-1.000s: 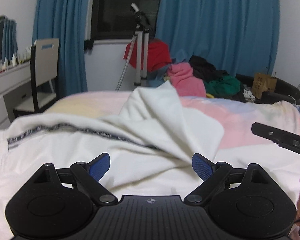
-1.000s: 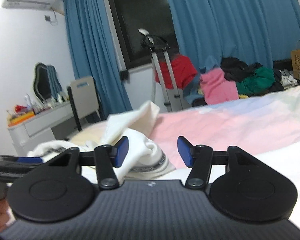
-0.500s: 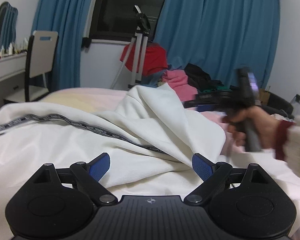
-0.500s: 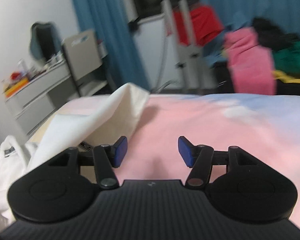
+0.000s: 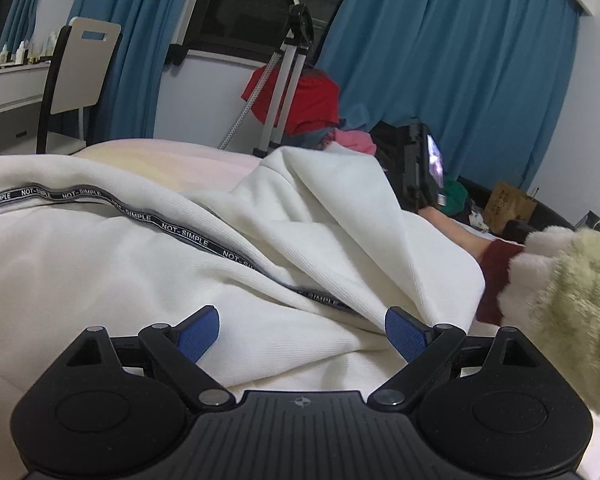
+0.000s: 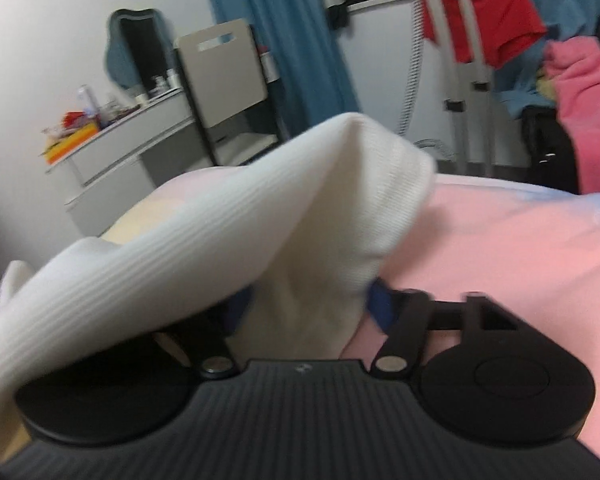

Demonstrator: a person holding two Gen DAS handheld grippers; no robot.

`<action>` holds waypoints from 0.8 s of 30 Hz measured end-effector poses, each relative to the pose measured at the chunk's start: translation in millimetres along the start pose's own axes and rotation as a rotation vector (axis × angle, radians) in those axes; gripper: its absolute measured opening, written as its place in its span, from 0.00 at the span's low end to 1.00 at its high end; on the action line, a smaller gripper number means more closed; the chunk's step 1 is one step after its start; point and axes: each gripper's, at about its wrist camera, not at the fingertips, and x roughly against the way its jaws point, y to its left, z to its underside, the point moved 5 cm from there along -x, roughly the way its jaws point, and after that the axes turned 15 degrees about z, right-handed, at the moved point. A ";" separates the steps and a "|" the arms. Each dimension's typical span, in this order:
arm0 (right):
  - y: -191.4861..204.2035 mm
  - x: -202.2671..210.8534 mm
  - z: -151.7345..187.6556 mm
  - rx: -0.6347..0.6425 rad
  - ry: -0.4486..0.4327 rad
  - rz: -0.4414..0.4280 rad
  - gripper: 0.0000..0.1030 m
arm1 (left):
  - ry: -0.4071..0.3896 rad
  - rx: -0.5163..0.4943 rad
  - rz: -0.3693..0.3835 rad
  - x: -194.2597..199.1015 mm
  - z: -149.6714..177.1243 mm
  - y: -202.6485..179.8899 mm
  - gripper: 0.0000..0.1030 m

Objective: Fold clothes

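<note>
A white ribbed garment [image 5: 140,264] with a black "NOT-SIMPLE" tape stripe lies rumpled on the bed. My left gripper [image 5: 302,334] is open and empty, low over its near edge. My right gripper [image 6: 308,304] sits with white cloth [image 6: 300,216] between its blue pads; the left pad is mostly hidden by the cloth, and the jaws stand wide, not pressed together. In the left wrist view the right gripper's body [image 5: 420,168] shows behind a raised fold of the garment, with the person's forearm in a fluffy sleeve [image 5: 560,276].
The bed has a pink and pastel sheet [image 6: 520,248]. Beyond it are a tripod [image 5: 284,72], a pile of red, pink and green clothes [image 5: 300,100], blue curtains, a chair [image 5: 80,68] and a dressing table [image 6: 112,140] at the left.
My right gripper has moved forward into the raised fold of the white garment, so cloth now lies between its pads. The left gripper has stayed open and edged closer to the garment.
</note>
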 end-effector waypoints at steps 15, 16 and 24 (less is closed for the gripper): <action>-157.1 218.0 -38.8 -0.063 -0.135 0.694 0.10 | -0.076 -0.044 -0.047 24.0 -15.8 -11.3 0.89; -173.5 229.5 -43.4 -0.055 -0.124 0.747 0.10 | -0.073 -0.048 -0.050 24.2 -16.0 -12.2 0.89; -261.8 317.7 -70.0 -0.123 -0.021 0.984 0.10 | -0.048 -0.077 -0.097 19.7 -13.1 -8.9 0.89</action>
